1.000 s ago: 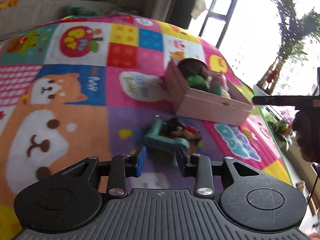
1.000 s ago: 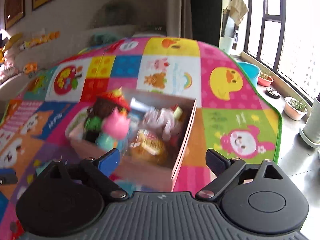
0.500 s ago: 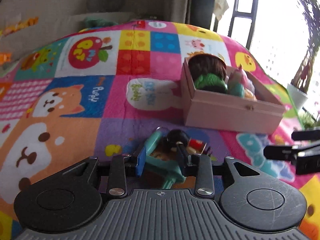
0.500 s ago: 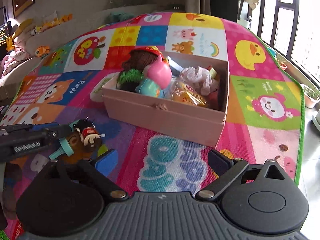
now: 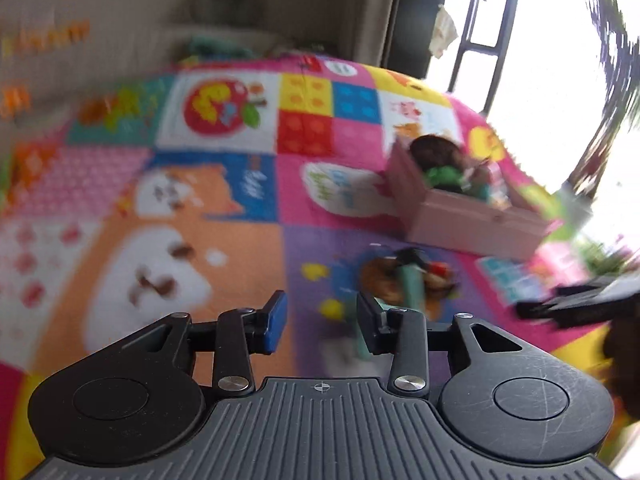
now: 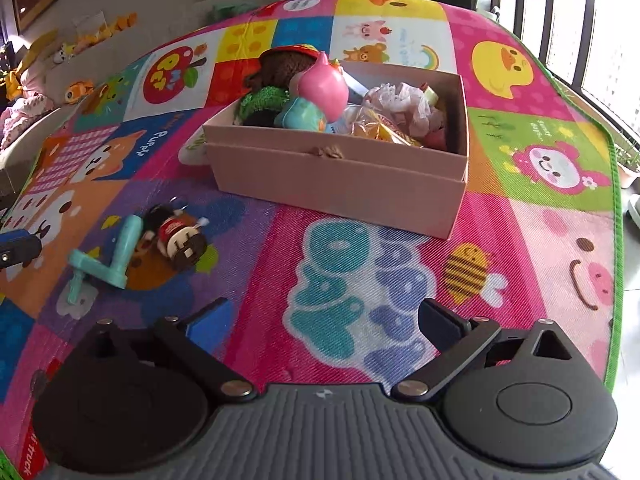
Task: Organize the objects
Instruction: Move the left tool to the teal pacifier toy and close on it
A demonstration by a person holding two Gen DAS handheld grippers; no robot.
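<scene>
Toys still loose on the mat: teal crank-shaped piece [image 6: 110, 258] lying flat, dark bead-like figure [image 6: 180, 236] touching it on its right. Both sit apart from the pink box [image 6: 340, 176], which already holds a heap of toys. I have my left gripper [image 5: 320, 318] just short of the teal piece, fingers moderately apart, nothing between them. My right gripper [image 6: 324, 322] hovers over bare play mat [image 6: 540, 240], fingers wide, empty. Left view is motion-blurred, so I judge a rushed closure could clip the figure or skid the teal piece away.
</scene>
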